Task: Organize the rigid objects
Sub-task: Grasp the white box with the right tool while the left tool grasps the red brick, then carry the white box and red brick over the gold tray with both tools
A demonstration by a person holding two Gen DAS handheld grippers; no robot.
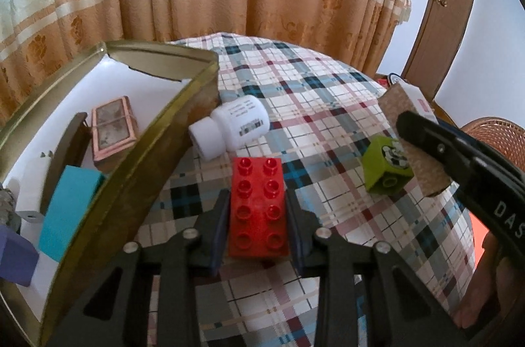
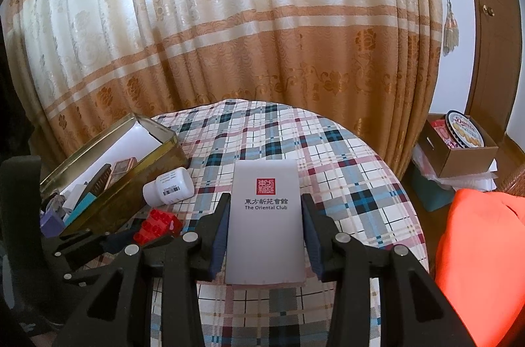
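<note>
**Mei:** Where print can be read, the clearest is on the white box [image 2: 265, 222] clamped in the right gripper [image 2: 265, 235]: a red seal, Chinese characters and "The Oriental Club".

**Jun:** Anything else legible?

**Mei:** The letters "DAS" on that gripper's black body in the left wrist view. The white bottle [image 1: 231, 125] carries a printed label, too small to read.

**Jun:** And the left gripper [image 1: 259, 215]?

**Mei:** Its pads press both long sides of the red studded brick [image 1: 259, 209], which sits on the plaid tablecloth [image 1: 311, 91] just beside the gold tin [image 1: 131, 183].

**Jun:** What does one view add?

**Mei:** Only the left one shows a green block [image 1: 387, 170] with a black-and-white picture, near the box's cork-textured end. Only the right shows a cardboard carton [image 2: 459, 160] holding a round blue biscuit tin [image 2: 466, 130], off the table.

**Jun:** Inside the gold tin?

**Mei:** A teal block [image 1: 69, 215], a purple block [image 1: 16, 258], a copper-framed case [image 1: 113, 130] and a dark brown piece [image 1: 65, 156]. The bottle lies on its side against the tin's outer wall.
</note>
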